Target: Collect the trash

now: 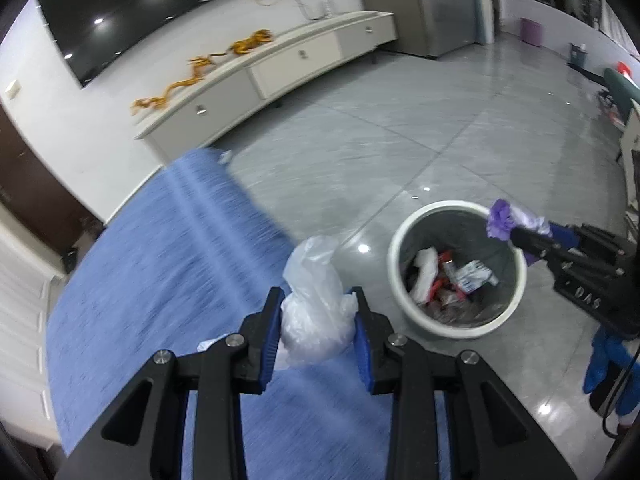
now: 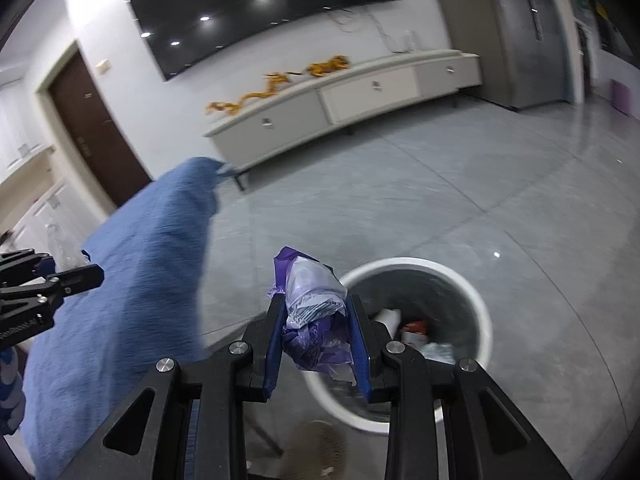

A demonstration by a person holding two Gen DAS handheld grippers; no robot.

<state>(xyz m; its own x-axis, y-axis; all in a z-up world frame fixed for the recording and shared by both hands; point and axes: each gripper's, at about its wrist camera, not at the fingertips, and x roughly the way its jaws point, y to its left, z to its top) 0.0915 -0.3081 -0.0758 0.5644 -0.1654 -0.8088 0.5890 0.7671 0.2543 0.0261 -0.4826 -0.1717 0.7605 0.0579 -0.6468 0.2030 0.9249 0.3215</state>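
My left gripper point(image 1: 318, 300) is shut on a crumpled clear plastic bag point(image 1: 312, 304), held over the edge of a blue-covered table point(image 1: 160, 280). The white round trash bin point(image 1: 404, 256) stands on the floor to its right, with wrappers and paper inside. My right gripper point(image 2: 316, 312) is shut on a wad of purple and clear plastic wrap point(image 2: 316, 320), just over the bin's near left rim point(image 2: 486, 320). In the left wrist view the right gripper point(image 1: 508, 232) reaches over the bin's right rim with the purple wad point(image 1: 500, 220). The left gripper point(image 2: 88, 272) shows at the left edge of the right wrist view.
A long white cabinet point(image 1: 280, 76) with orange figurines stands along the far wall under a dark screen point(image 1: 160, 8). Grey tiled floor point(image 1: 400, 140) spreads around the bin. A brown door point(image 2: 92, 128) is at the left. Something blue point(image 1: 608, 364) hangs low at the right.
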